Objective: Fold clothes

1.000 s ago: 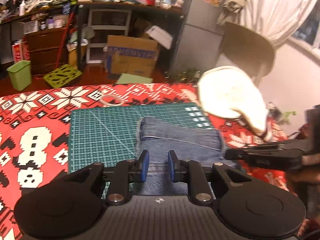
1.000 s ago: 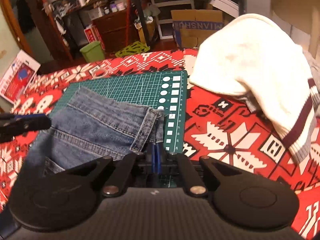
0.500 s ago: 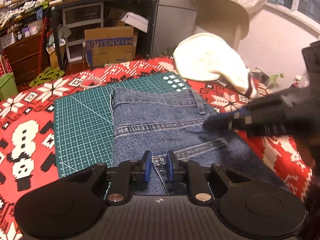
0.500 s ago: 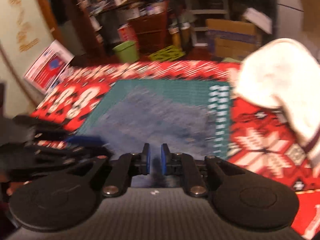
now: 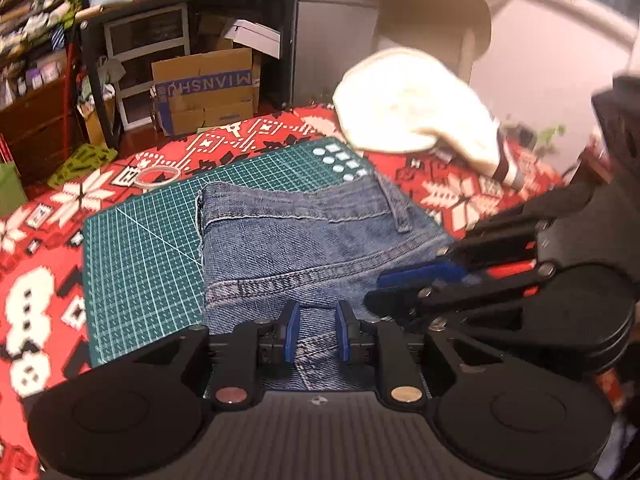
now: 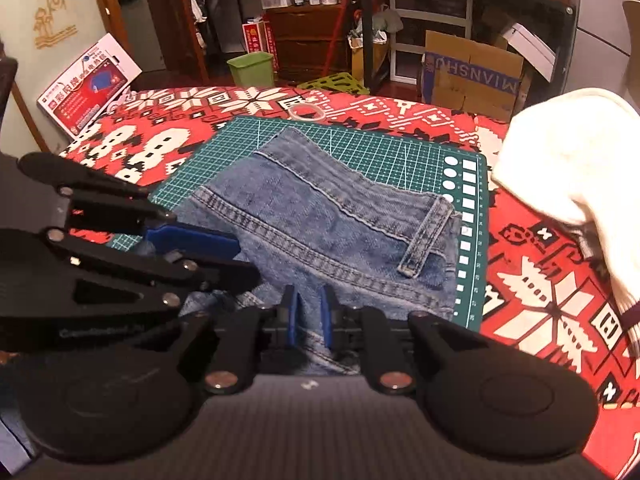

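The denim garment [image 5: 304, 240] is being spread, waistband toward 12 o'clock, over the green cutting mat [image 5: 136, 256]; a white garment [image 5: 416, 108] is lying at 1 o'clock. Both the left gripper [image 5: 316, 334] and right gripper [image 6: 309, 318] are being held slightly parted, nothing pinched. Whichever edge is gripped should be seized through every layer.

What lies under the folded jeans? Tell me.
The jeans rest on a green cutting mat, which lies on the red patterned cloth. The mat's middle is covered by denim, so anything there is hidden.
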### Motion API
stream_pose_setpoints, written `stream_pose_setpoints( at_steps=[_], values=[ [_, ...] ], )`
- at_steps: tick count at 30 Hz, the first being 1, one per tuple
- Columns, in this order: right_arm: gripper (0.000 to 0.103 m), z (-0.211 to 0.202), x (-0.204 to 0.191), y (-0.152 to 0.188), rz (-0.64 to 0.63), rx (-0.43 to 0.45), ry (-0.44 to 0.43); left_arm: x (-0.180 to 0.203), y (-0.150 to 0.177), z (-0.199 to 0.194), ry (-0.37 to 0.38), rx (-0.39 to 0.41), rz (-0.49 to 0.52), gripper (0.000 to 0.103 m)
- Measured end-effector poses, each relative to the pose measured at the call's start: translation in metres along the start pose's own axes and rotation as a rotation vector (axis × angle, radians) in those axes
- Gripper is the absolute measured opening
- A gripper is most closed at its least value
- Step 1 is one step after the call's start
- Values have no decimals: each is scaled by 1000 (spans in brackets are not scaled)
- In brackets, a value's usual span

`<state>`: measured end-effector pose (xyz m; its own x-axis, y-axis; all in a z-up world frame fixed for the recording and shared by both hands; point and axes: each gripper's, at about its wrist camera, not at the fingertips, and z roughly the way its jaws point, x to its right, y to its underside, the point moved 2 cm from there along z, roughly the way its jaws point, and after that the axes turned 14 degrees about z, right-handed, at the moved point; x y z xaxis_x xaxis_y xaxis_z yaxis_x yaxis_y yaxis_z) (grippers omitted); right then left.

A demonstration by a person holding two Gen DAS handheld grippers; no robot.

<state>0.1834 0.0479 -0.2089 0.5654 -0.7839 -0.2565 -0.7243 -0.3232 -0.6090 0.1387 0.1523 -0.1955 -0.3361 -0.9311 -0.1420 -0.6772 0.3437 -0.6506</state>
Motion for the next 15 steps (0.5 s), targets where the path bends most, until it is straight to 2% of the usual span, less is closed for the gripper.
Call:
stream_pose_setpoints(
  at_steps=[3, 4, 8, 15],
  values=[
    [6, -5, 16, -1, 18, 7, 27, 3, -1, 2, -8, -19, 41, 21],
    [0, -8, 23, -1, 39, 4, 24, 1, -1, 3, -3, -22, 35, 21],
    [0, -14, 41, 3, 120, -3, -9, -3, 0, 5, 9, -23, 4, 21],
    [0, -25, 42, 12, 100, 7, 10, -3, -1, 4, 5, -23, -3, 21]
  ],
)
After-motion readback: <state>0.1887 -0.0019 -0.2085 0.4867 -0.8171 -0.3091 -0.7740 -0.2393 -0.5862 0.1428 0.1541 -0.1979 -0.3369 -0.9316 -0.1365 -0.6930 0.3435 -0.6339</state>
